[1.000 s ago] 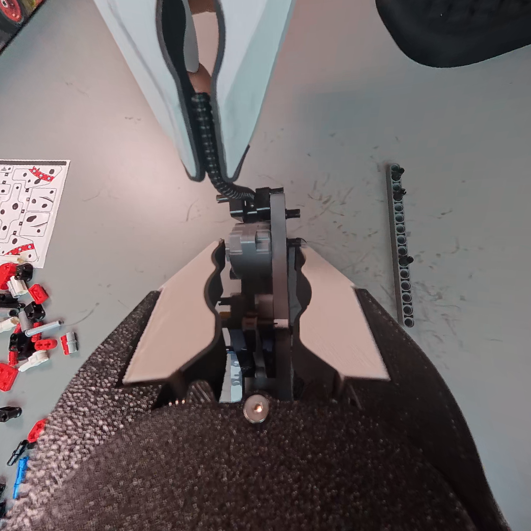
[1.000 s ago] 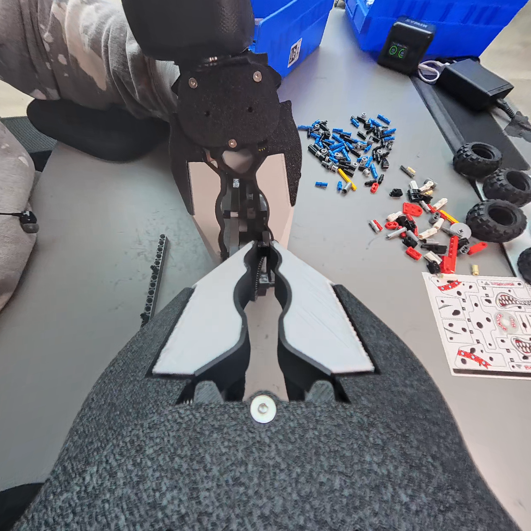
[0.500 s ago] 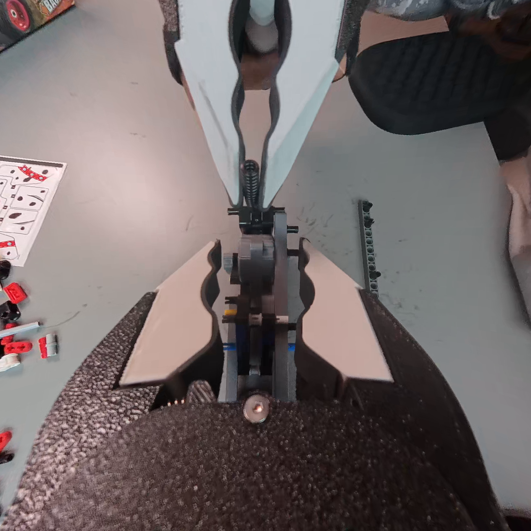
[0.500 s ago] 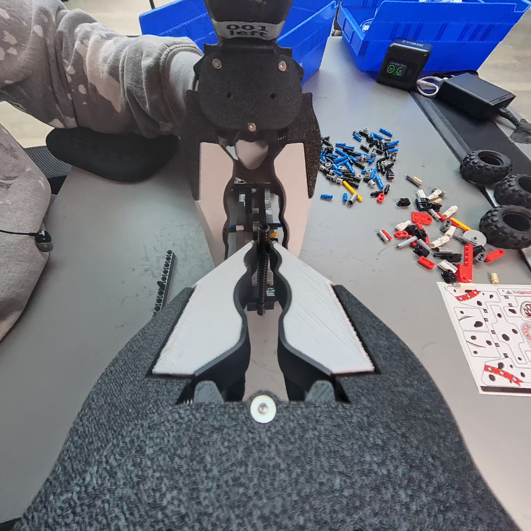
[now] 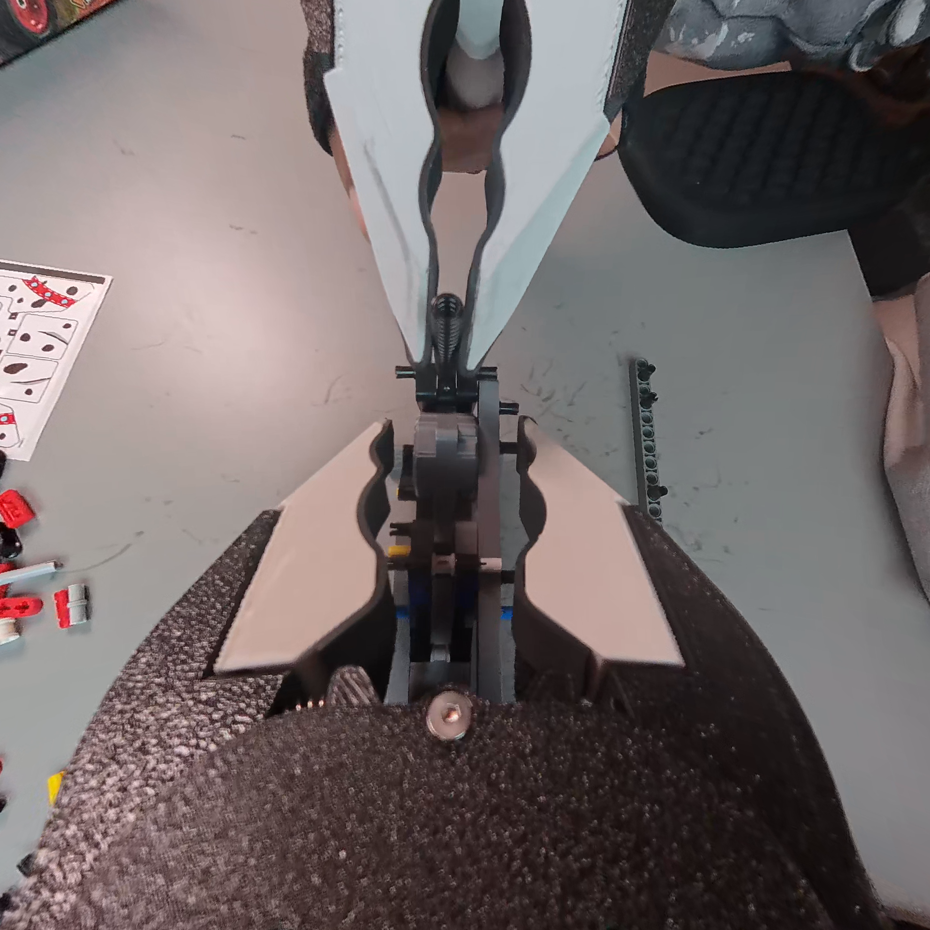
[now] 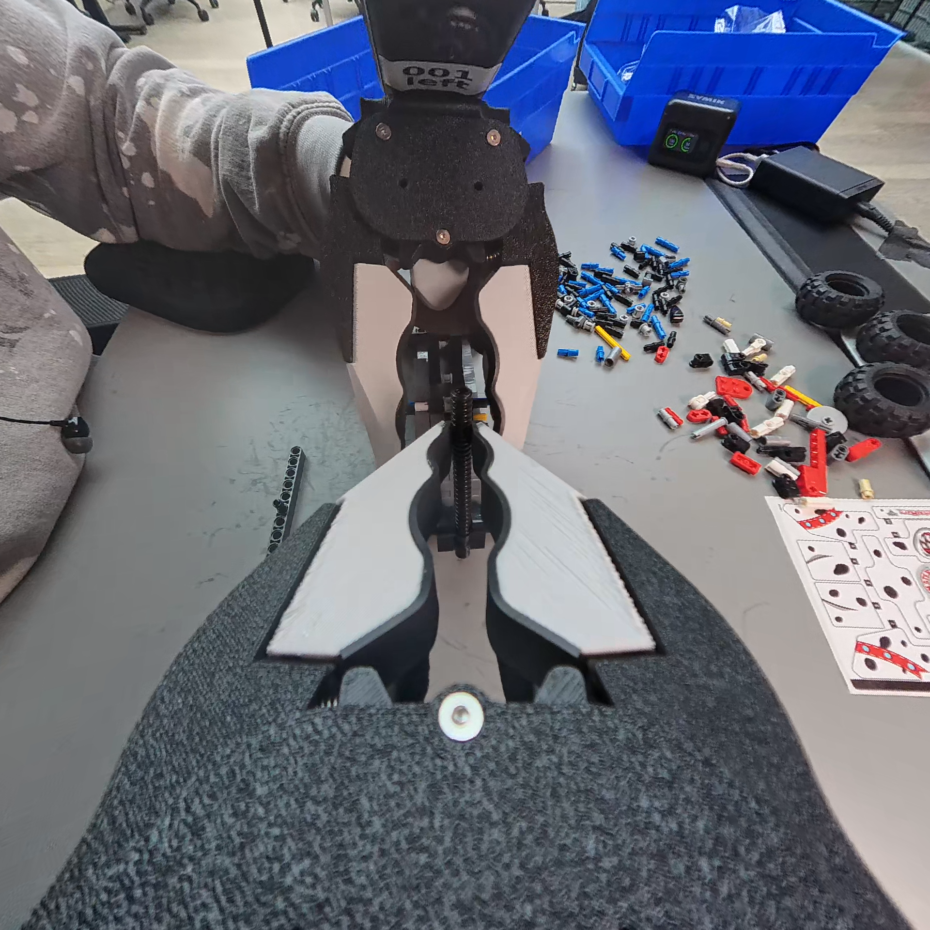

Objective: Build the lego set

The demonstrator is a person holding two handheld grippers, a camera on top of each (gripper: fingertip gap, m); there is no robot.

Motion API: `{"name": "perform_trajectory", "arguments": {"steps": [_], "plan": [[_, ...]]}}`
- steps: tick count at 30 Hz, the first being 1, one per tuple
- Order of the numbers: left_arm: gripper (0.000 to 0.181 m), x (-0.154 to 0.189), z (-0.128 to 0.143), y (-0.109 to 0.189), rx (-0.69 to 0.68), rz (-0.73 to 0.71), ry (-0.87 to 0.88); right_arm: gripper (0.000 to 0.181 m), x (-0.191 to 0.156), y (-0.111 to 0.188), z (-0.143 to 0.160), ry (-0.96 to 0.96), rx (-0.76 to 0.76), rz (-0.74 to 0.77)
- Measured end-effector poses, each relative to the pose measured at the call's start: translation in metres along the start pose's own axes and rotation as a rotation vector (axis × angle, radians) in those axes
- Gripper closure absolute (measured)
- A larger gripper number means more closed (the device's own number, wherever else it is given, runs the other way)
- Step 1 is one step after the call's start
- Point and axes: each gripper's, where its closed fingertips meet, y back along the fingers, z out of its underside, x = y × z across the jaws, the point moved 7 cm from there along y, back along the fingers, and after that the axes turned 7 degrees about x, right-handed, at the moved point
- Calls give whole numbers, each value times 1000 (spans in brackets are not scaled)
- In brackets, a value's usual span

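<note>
1. Looking along the left tongs (image 5: 455,443) in the left wrist view: they are clenched on the dark grey lego assembly (image 5: 448,483), which sits deep between the two fingers and is held up off the counter (image 5: 201,201).
   - Facing them, the right tongs (image 5: 445,360) pinch a black ribbed spring piece (image 5: 447,332) at their tips; its black mount meets the far end of the assembly.
   - A long grey beam (image 5: 646,438) lies flat on the counter just right of the tongs.
   - A sticker sheet (image 5: 43,357) and loose red pieces (image 5: 30,589) lie by the left edge.

2. Right wrist view: the right tongs (image 6: 460,433) are closed around the spring piece (image 6: 462,468), which runs lengthwise down the gap between the fingers.
   - Beyond, the left tongs (image 6: 445,433) hold the assembly (image 6: 443,372) head-on.
   - Blue and black pins (image 6: 624,297), mixed red parts (image 6: 770,428) and black tyres (image 6: 885,397) lie toward the right edge, with blue bins (image 6: 729,65) at the far edge.

3. Handling, as judged:
   - The assembly looks light and rigid, but its pinned joints could pop under a sideways squeeze; best gripped across the flat beam faces.
   - The spring piece is thin and likely to twist or slip; hold it near the mount and push straight along its axis.
</note>
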Motion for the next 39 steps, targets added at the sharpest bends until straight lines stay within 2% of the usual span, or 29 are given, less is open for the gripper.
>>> {"name": "perform_trajectory", "arguments": {"steps": [8, 15, 17, 20, 23, 25, 28, 31, 34, 39], "plan": [[129, 2, -4, 9, 20, -16, -21, 171, 1, 6, 2, -19, 19, 15], [119, 3, 1, 45, -9, -67, -27, 163, 1, 15, 7, -46, 44, 40], [115, 4, 11, 64, -46, -104, -16, 160, 2, 23, 7, -58, 58, 59], [107, 5, 40, 91, -118, -181, 39, 154, 1, 40, 15, -87, 48, 95], [102, 7, 70, 104, -133, -222, 130, 150, -6, 52, 30, -97, -9, 116], [101, 9, 80, 103, -122, -229, 165, 149, -16, 53, 36, -96, -47, 119], [103, 11, 82, 92, -150, -252, 114, 148, -36, 48, 39, -54, -101, 109], [109, 11, 73, 81, -138, -262, 56, 151, -52, 40, 39, -17, -144, 124], [117, 13, 63, 71, -102, -254, 7, 163, -64, 30, 39, -31, -155, 159], [126, 11, 58, 56, -82, -262, -7, 169, -65, 5, 40, -59, -169, 300]]}}
